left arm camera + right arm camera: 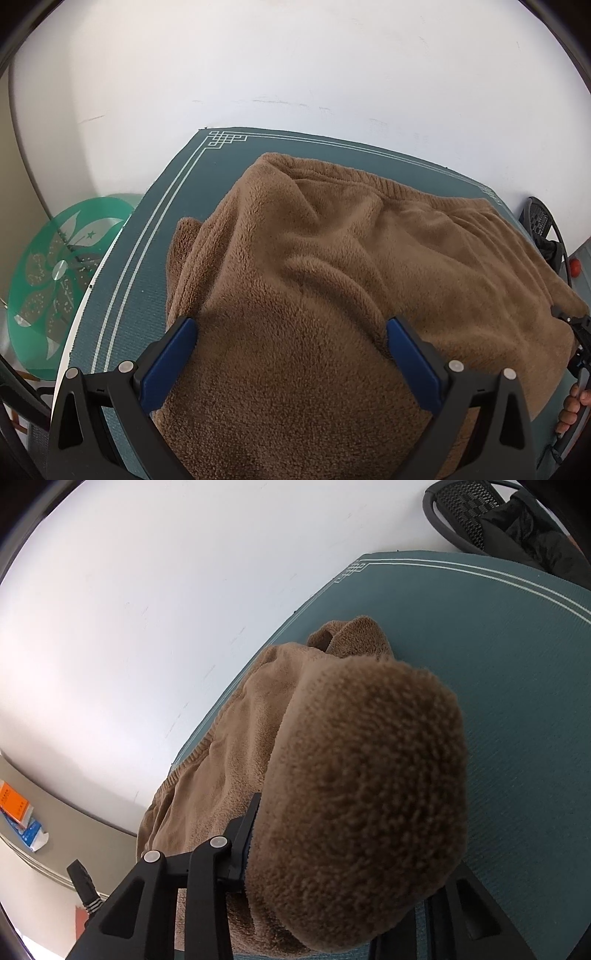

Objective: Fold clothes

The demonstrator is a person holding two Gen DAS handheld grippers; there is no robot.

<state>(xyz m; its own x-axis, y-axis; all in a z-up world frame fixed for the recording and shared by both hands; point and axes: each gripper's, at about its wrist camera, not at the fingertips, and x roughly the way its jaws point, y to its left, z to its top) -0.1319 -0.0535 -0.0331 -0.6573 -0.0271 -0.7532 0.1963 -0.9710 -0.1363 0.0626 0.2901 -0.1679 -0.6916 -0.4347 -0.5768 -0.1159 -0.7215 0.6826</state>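
Observation:
A brown fleece garment [332,266] lies bunched on a teal mat [147,229] on a white table. My left gripper [291,328] is open, its blue-padded fingers [173,354] spread over the garment's near part, with fabric between them. My right gripper [343,812] is shut on a thick fold of the garment [362,782] and holds it above the mat [517,686]; only its left finger [247,830] shows, the right one is hidden by fleece. The right gripper also shows at the right edge of the left wrist view [576,332].
The white table [295,74] stretches behind the mat. A green glass round stand [62,273] is off the table's left edge. A black mesh chair [480,513] stands beyond the mat's far corner. Orange and blue boxes [18,808] lie on a ledge to the left.

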